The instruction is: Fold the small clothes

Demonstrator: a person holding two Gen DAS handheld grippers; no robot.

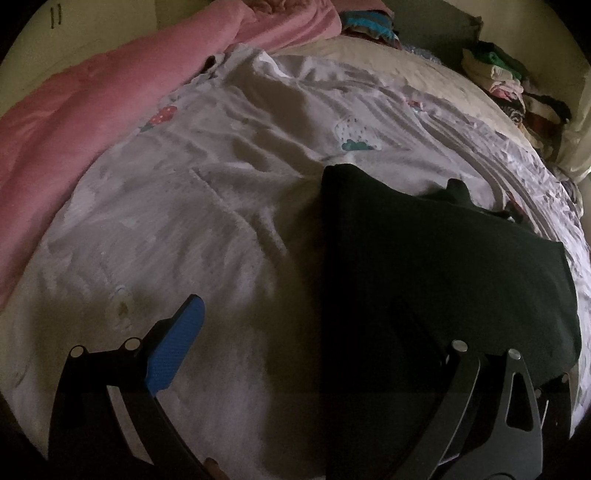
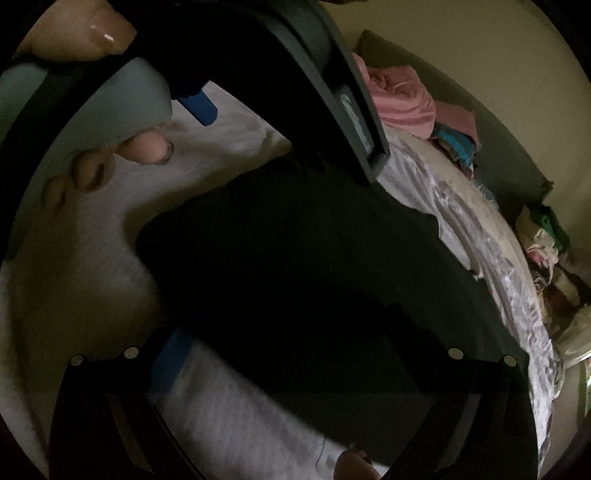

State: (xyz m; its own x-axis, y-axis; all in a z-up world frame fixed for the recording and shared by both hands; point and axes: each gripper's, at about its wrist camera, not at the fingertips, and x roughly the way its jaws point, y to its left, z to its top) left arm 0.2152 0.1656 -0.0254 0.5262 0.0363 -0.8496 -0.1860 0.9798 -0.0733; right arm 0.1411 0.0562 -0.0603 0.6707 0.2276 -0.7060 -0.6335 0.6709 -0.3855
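Dark green garment (image 1: 443, 258) lies flat on the white printed bedsheet (image 1: 221, 221), beside my left hand-held gripper (image 1: 295, 332) and under my right hand-held gripper (image 2: 295, 354), both spread apart.

We count one dark, near-black folded cloth garment (image 1: 436, 258); one pink quilted blanket (image 1: 92, 110); one white printed bedsheet (image 1: 221, 206); two heaps of mixed coloured clothes, one at the far end (image 1: 365, 22), one by the wall (image 1: 506, 77); two grippers with blue-padded fingers, left (image 1: 295, 332) and right (image 2: 291, 354).
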